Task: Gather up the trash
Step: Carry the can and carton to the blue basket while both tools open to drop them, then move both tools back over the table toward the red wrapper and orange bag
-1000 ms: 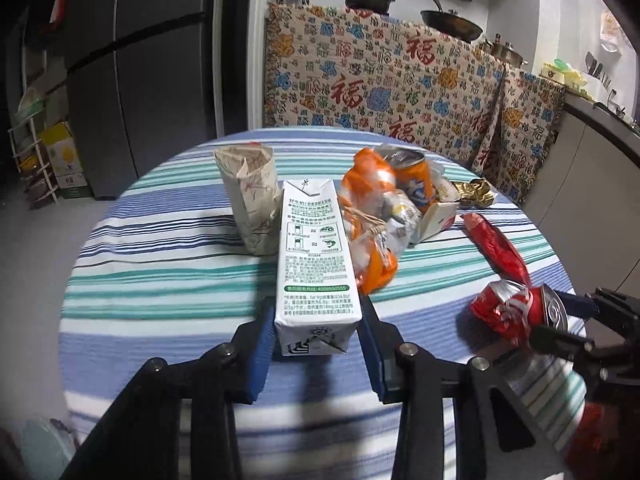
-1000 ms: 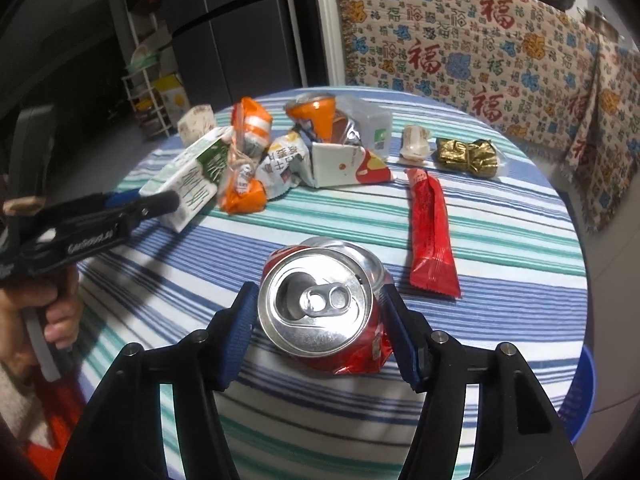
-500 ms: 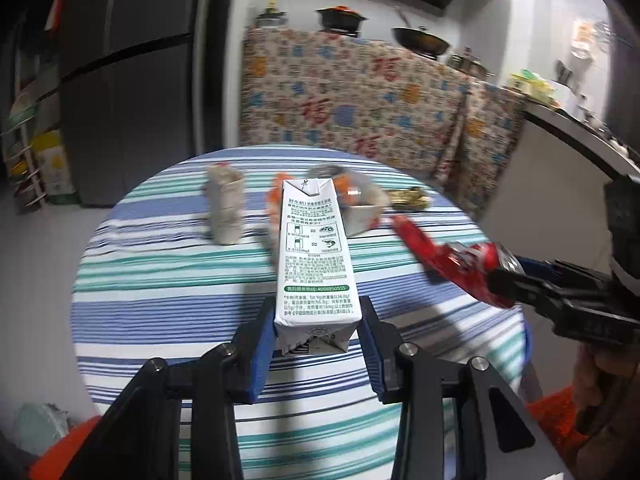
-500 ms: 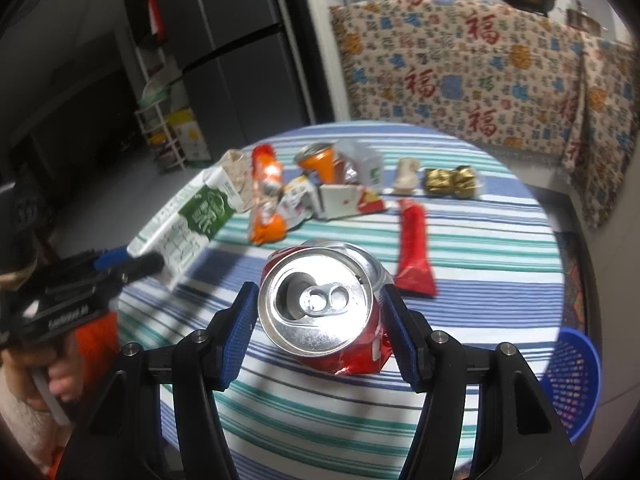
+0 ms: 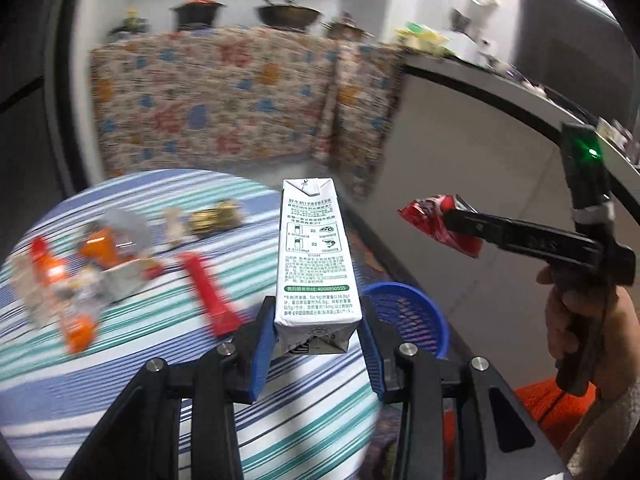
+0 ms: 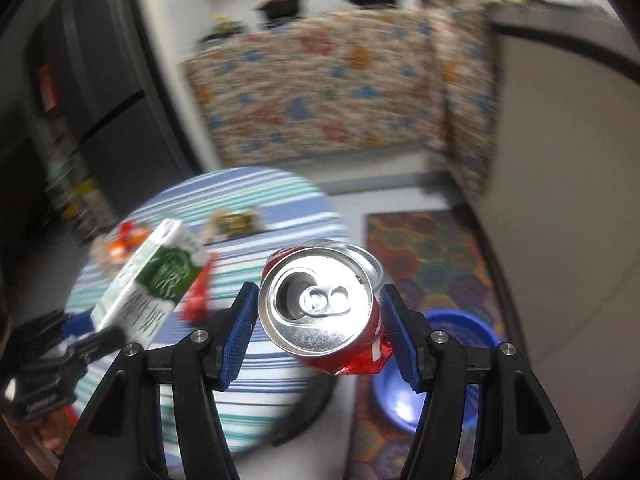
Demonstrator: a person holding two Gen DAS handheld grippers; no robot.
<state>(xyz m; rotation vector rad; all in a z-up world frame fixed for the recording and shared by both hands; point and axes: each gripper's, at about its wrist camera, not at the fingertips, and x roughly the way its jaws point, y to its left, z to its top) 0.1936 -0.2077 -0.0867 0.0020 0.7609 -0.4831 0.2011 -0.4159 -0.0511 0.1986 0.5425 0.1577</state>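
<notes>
We hold two pieces of trash in the air, and the blue basket point(image 6: 432, 360) on the floor beside the table point(image 5: 120, 392) is the likely drop point. In the right wrist view, the basket lies just beyond and below the right gripper point(image 6: 320, 328), whose fingers point(image 6: 240, 328) are closed on the crushed red can point(image 6: 320, 304). The can's long axis runs along the fingers, and its opened top faces back toward the camera. In the left wrist view, the left gripper point(image 5: 316, 332) has its fingers point(image 5: 262, 340) closed on the base of the milk carton point(image 5: 314, 256). The carton's long axis points forward, away from the fingers, with its folded top farthest out. Here the basket shows partly behind the carton's base, forward and to the right, off the table edge. We judge the right gripper to be nearer the basket. The remaining wrappers point(image 5: 208, 292) lie on the striped table, well apart from both grippers.
</notes>
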